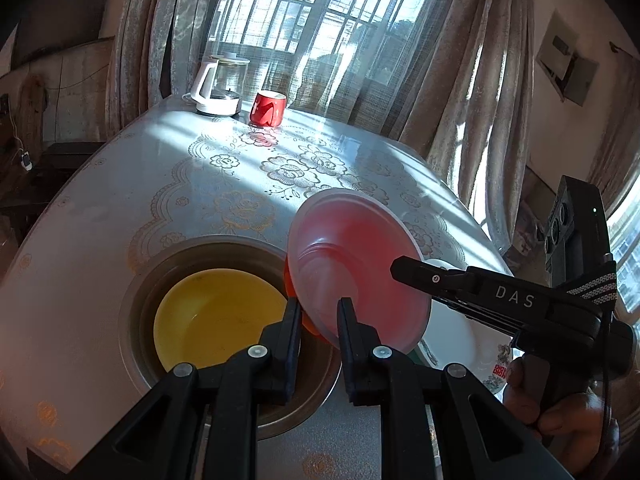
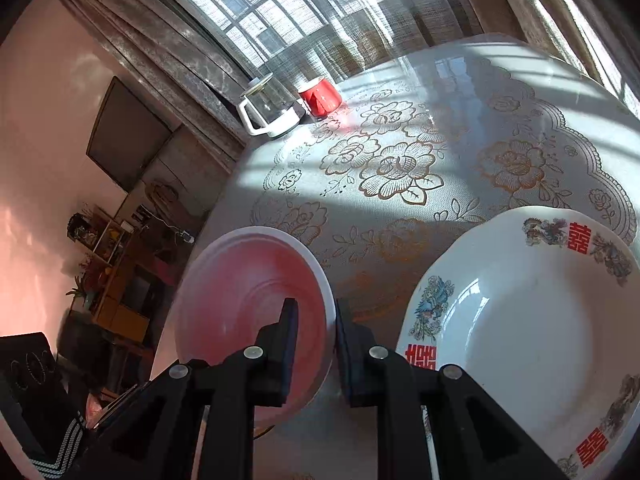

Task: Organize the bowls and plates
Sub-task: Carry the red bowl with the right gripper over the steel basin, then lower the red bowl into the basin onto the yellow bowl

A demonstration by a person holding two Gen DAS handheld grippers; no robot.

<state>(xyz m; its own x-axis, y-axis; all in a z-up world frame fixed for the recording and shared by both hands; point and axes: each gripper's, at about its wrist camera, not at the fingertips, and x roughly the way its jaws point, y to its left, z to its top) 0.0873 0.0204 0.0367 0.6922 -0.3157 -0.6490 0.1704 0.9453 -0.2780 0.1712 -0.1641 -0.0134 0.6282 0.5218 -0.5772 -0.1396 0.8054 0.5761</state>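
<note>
A pink plastic plate (image 1: 352, 264) is held tilted above the table between both grippers. My left gripper (image 1: 318, 320) is shut on its near rim, with an orange bowl edge (image 1: 308, 320) just behind the fingers. My right gripper (image 2: 316, 332) is shut on the same pink plate (image 2: 256, 300) at its right rim; it also shows in the left wrist view (image 1: 408, 270), reaching in from the right. A yellow bowl (image 1: 216, 316) sits in a round recess (image 1: 140, 276) of the table. A white patterned plate (image 2: 532, 340) lies on the table, to the right.
A glass kettle (image 1: 220, 84) and a red mug (image 1: 268, 108) stand at the table's far edge by the curtained window. The table wears a floral lace cloth (image 2: 400, 168). Shelves (image 2: 116, 280) stand beyond the table's left side.
</note>
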